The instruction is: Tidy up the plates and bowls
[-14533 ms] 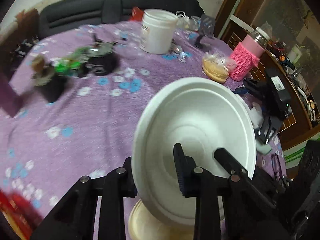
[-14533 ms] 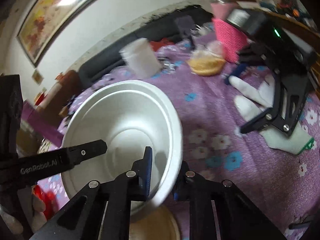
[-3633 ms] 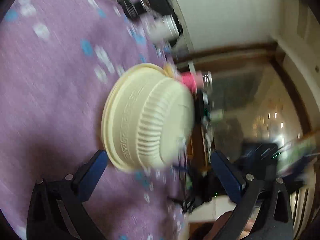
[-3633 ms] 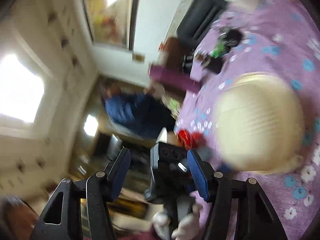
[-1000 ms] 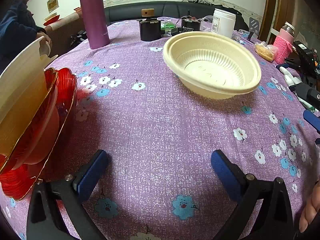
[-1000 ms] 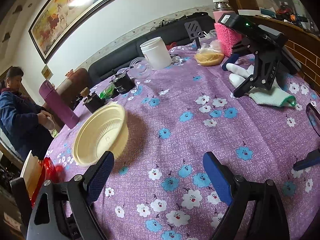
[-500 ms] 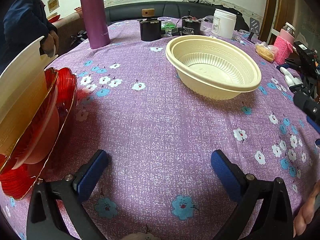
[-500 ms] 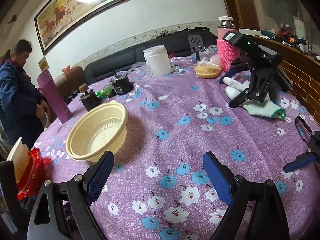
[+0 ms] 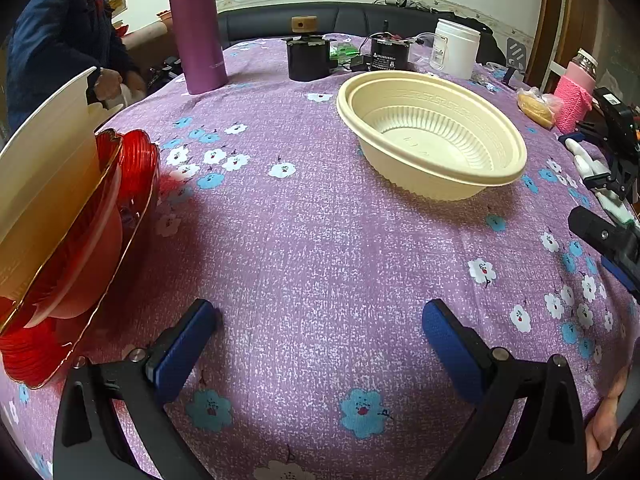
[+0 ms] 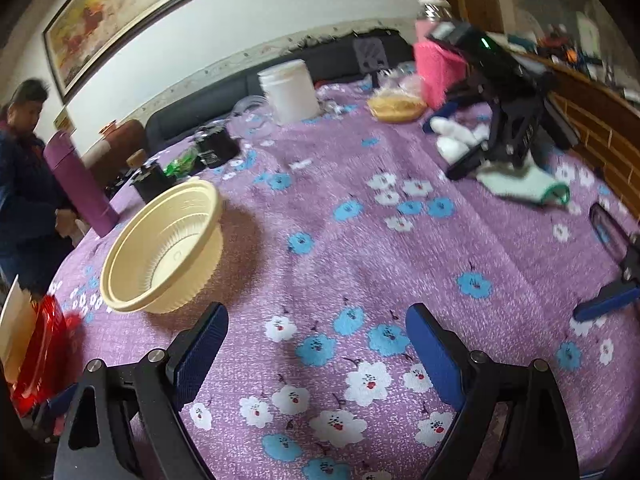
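A cream ribbed bowl [image 9: 432, 140] stands upright on the purple flowered tablecloth, also seen in the right wrist view [image 10: 164, 252]. At the left edge a red dish rack [image 9: 80, 236] holds a cream plate [image 9: 36, 176] on edge; it also shows in the right wrist view [image 10: 36, 356]. My left gripper [image 9: 320, 336] is open and empty, low over the cloth, well short of the bowl. My right gripper [image 10: 316, 340] is open and empty, with the bowl to its far left.
A purple flask [image 9: 196, 28], two dark jars [image 9: 308, 58], a white tub [image 9: 456, 48], a pink-sleeved jar [image 9: 572, 96] and a bagged bun [image 9: 536, 106] stand at the back. A black stand with white gloves [image 10: 504, 120] sits right. A person in blue [image 9: 56, 40] stands at left.
The bowl has settled flat on the cloth. The right wrist view has swung and dropped closer to the table; the left gripper has barely moved.
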`<state>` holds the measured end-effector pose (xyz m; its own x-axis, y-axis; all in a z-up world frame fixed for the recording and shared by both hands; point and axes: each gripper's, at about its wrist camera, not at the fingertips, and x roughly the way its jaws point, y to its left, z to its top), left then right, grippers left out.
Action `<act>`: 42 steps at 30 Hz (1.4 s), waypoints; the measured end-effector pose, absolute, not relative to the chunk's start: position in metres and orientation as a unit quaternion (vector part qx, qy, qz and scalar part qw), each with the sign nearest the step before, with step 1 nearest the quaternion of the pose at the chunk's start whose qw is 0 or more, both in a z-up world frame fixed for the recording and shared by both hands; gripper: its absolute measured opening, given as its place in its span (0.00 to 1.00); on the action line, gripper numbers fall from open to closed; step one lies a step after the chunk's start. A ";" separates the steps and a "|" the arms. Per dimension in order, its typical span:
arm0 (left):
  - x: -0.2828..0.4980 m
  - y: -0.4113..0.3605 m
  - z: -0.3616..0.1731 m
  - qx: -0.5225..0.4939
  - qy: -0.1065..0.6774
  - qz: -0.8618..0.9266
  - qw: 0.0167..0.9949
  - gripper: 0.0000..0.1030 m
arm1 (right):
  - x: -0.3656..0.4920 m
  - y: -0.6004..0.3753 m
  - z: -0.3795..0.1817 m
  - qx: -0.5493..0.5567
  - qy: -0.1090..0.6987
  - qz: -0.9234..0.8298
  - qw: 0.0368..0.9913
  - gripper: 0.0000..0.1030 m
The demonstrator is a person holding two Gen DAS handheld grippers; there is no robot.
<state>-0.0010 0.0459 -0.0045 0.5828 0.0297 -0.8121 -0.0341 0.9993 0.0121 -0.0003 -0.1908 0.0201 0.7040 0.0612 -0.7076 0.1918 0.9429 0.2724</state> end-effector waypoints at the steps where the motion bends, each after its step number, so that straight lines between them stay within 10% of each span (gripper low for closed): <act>1: -0.001 0.046 -0.005 -0.002 0.456 0.018 0.890 1.00 | 0.000 -0.194 0.018 0.175 0.386 -0.038 0.905 0.90; 14: 0.001 0.046 -0.003 0.005 0.474 0.010 0.881 1.00 | 0.003 -0.197 0.015 0.186 0.403 -0.049 0.895 0.90; 18: -0.011 0.050 0.020 -0.006 0.474 -0.032 0.880 0.83 | 0.002 -0.199 0.025 0.204 0.407 -0.021 0.890 0.90; 25: 0.006 0.062 0.092 -0.035 0.417 -0.066 0.906 0.83 | 0.027 -0.189 0.053 0.226 0.406 0.034 0.885 0.90; 42: 0.037 0.063 0.079 -0.055 0.448 -0.059 0.890 0.83 | 0.051 -0.164 0.059 0.225 0.402 0.070 0.885 0.88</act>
